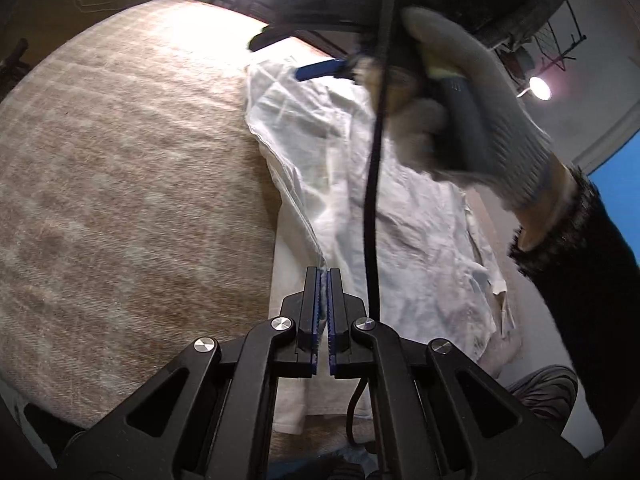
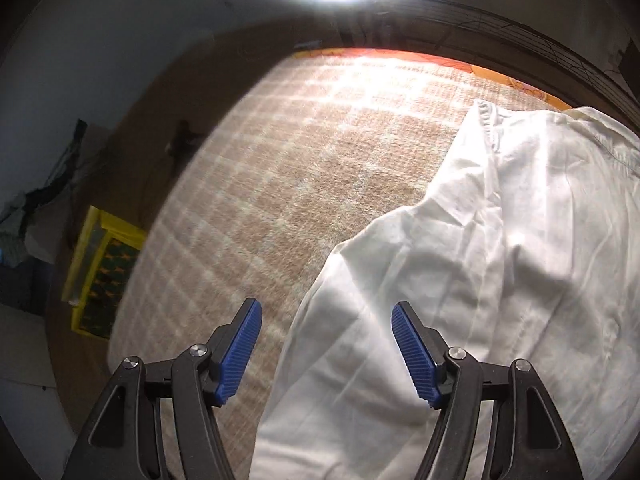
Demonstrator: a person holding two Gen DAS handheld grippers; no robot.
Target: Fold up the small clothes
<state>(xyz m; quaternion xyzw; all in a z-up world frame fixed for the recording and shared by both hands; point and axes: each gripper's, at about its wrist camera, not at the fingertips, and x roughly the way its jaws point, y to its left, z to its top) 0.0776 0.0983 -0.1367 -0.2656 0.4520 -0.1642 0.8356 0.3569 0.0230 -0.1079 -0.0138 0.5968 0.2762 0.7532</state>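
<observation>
A crumpled white garment (image 1: 400, 220) lies on a beige checked blanket (image 1: 120, 180). My left gripper (image 1: 323, 276) is shut, and a raised fold of the garment's left edge runs straight into its tips. In the right wrist view the same garment (image 2: 500, 260) fills the right half. My right gripper (image 2: 326, 344) stands open above the garment's left border, with nothing pinched between its blue pads (image 2: 412, 356). In the left wrist view, a gloved hand (image 1: 480, 128) holds that right gripper over the far part of the garment, one blue finger (image 1: 316, 70) showing.
A black cable (image 1: 372, 200) hangs across the garment in the left wrist view. The blanket (image 2: 300, 160) stretches to the left of the cloth. A yellow box (image 2: 104, 272) sits on the floor beyond the blanket's left edge. Strong lamp glare sits at the top.
</observation>
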